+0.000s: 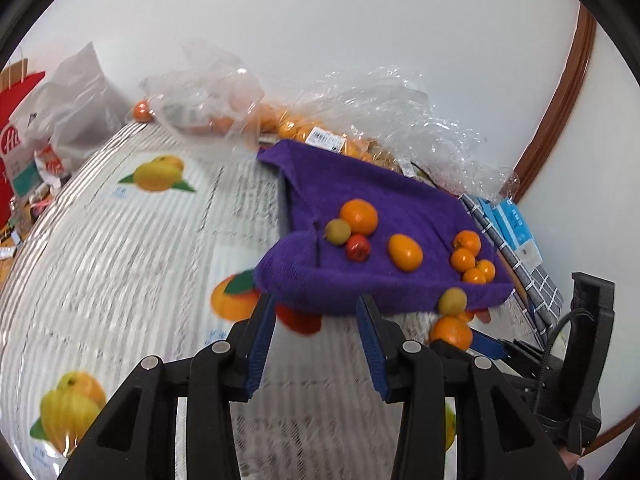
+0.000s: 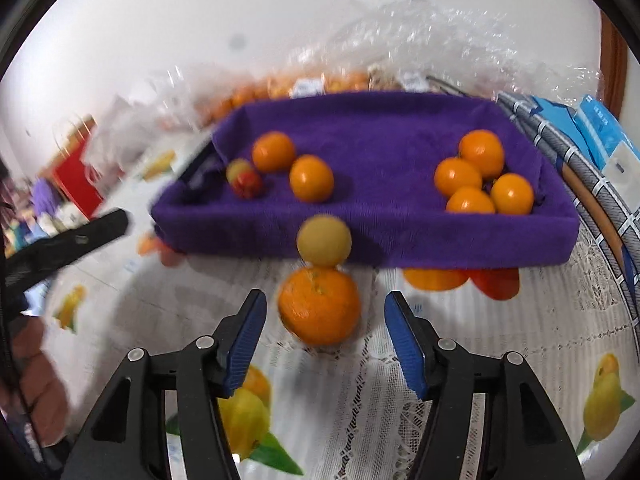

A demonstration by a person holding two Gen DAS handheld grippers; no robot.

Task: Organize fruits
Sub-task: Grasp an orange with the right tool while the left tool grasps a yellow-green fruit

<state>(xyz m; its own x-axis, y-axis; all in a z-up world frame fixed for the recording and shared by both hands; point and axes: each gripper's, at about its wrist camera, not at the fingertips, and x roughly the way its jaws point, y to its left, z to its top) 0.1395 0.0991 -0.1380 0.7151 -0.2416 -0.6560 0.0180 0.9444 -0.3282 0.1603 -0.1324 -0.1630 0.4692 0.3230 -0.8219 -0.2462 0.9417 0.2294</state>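
Observation:
A tray lined with a purple towel (image 2: 400, 236) (image 1: 320, 284) holds several oranges: a cluster at the right (image 2: 482, 176) (image 1: 470, 258), and two oranges with a small red fruit (image 2: 247, 184) (image 1: 357, 248) and a yellow-green one at the left. On the table in front of the tray lie a large orange (image 2: 319, 306) (image 1: 451, 332) and a yellow-green fruit (image 2: 324, 241) (image 1: 452, 301) just behind it. My right gripper (image 2: 325, 316) is open with the large orange between its fingers. My left gripper (image 1: 316, 312) is open and empty before the tray's front left edge.
Clear plastic bags (image 1: 384, 108) with more oranges lie behind the tray against the white wall. A lone orange (image 1: 141, 111) sits at the far left. A checked cloth and blue boxes (image 2: 600, 136) are to the right. A red bag (image 1: 16, 120) stands at left. The tablecloth has printed fruit.

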